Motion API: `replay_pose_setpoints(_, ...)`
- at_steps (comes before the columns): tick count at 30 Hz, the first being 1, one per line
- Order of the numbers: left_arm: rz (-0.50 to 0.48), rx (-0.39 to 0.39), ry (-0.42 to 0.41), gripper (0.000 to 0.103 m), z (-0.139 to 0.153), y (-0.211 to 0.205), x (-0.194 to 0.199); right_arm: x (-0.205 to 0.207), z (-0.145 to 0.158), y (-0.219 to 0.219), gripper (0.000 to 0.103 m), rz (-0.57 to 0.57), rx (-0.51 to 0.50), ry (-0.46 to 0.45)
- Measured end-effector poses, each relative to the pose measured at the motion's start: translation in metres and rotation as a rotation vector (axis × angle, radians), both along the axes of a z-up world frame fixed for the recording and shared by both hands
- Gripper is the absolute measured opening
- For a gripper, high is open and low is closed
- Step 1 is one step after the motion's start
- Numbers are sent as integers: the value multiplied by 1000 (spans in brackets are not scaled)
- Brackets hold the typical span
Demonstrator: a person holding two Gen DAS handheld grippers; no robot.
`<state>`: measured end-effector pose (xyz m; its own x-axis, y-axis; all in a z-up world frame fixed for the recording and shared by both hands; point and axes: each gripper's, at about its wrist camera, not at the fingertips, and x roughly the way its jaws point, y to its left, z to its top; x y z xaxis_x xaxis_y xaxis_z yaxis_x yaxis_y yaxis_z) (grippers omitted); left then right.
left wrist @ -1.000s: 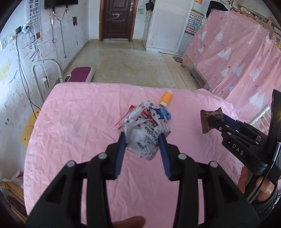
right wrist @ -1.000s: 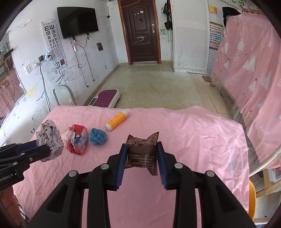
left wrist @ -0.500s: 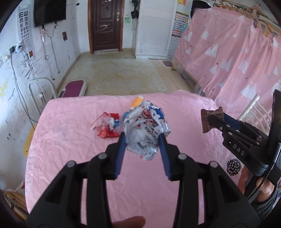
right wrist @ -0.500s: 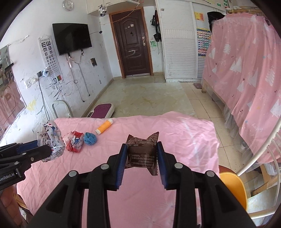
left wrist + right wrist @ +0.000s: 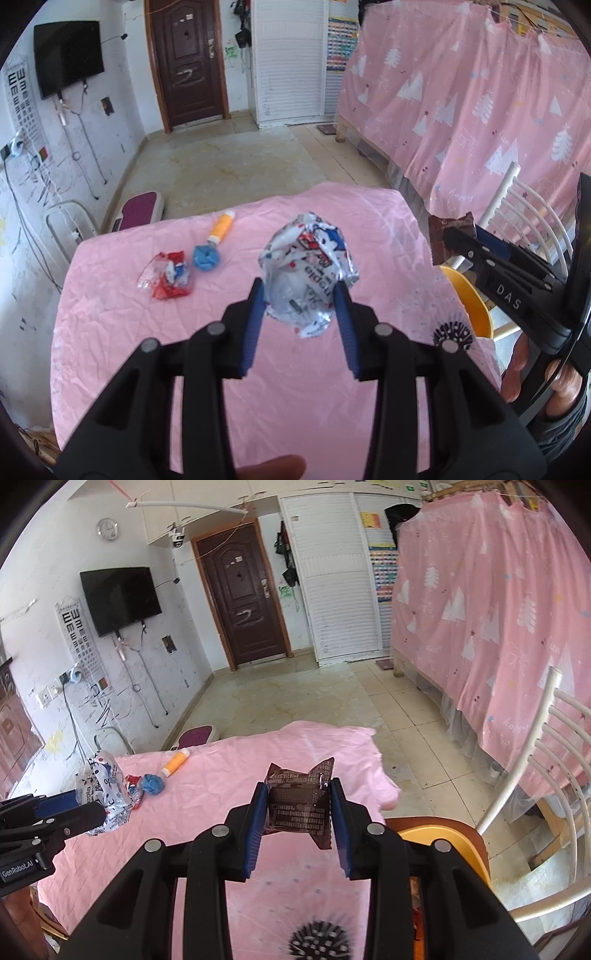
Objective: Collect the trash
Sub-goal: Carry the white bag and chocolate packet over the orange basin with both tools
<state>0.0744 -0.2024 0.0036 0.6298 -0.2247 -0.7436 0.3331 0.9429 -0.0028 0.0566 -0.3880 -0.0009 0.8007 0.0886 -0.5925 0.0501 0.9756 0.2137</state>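
We've got a crumpled white plastic wrapper [image 5: 308,273] with red and blue print pinched between the blue pads of our left gripper [image 5: 300,295], held up in the air above the pink tablecloth [image 5: 110,332], and our right gripper [image 5: 297,801] is clamped just as firmly on a dark brown snack wrapper [image 5: 299,801] with fine white print, its two top corners sticking up like little ears. From the left wrist view the brown wrapper shows at the right edge, poking out of the right gripper's black jaws, with fingers [image 5: 517,365] of the hand that carries it below. From the right wrist view the white wrapper sits at the far left in the left gripper's tips. Down on the cloth, more to see: a red and clear crumpled wrapper [image 5: 168,275] lying flat, a blue ball of yarn [image 5: 206,256] just beside it, and an orange spool of thread [image 5: 221,230] with a white end touching or nearly touching the yarn on its far side. Near the table's right corner lies a black spiky round thing [image 5: 453,332], and off the edge there's an orange bin [image 5: 443,840] next to a white slatted chair [image 5: 554,746]. Beyond that, tiled floor, a dark brown door [image 5: 242,613], a wall-mounted television [image 5: 120,598], an eye chart [image 5: 79,635], and a pink curtain [image 5: 498,609] with white trees on the right.
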Motion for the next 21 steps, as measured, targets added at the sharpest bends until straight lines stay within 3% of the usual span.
replay_pose_setpoints(21,-274,62,-18,36,0,-137,-33,-58,-29,-111,23,-180,77,-12)
